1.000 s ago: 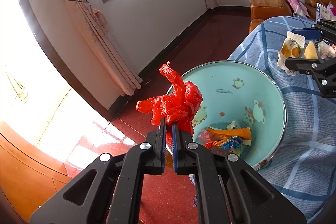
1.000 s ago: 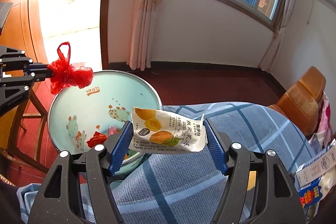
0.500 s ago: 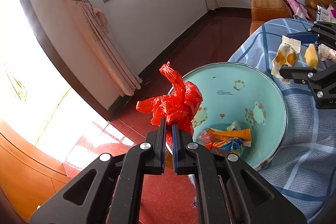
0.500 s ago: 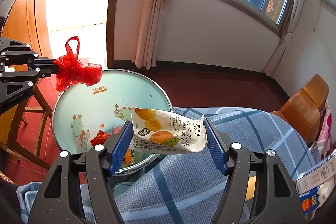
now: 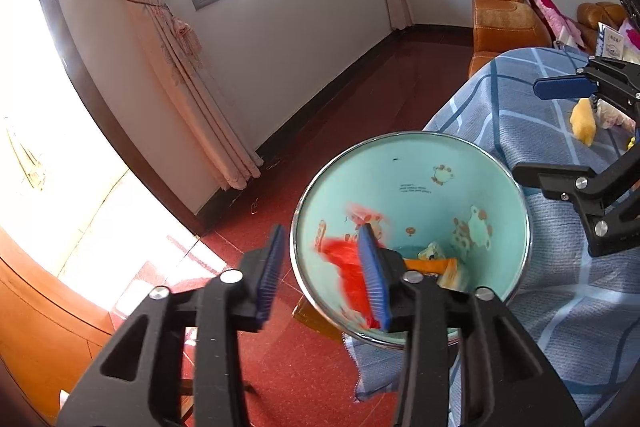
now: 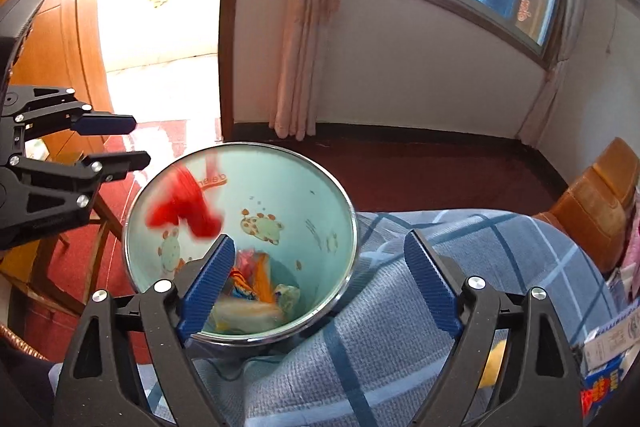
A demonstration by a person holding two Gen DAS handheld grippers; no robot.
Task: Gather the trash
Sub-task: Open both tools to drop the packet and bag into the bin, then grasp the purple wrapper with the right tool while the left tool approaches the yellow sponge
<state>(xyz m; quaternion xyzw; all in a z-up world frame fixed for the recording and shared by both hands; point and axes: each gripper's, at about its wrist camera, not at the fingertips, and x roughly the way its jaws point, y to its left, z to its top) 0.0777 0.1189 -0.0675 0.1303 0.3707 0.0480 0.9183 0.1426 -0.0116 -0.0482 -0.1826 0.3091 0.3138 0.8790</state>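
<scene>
You are letting go with both grippers: the left gripper [image 5: 324, 271] and right gripper [image 6: 320, 283] have just been opening, nothing between them. The red bag [image 6: 184, 207] is dropping into the bin [image 6: 344, 199] just ahead; keep them hovering there.

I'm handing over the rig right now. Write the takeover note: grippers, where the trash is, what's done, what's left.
Left gripper: jaws have just been opening, nothing between them. The red plastic bag is blurred, dropping into the basin.
Right gripper: jaws have just been opening, empty. A pale wrapper lies in the basin among other wrappers.
Done: both pieces released over the basin.
Left: the yellow piece and the packets on the blue checked cloth.
</scene>
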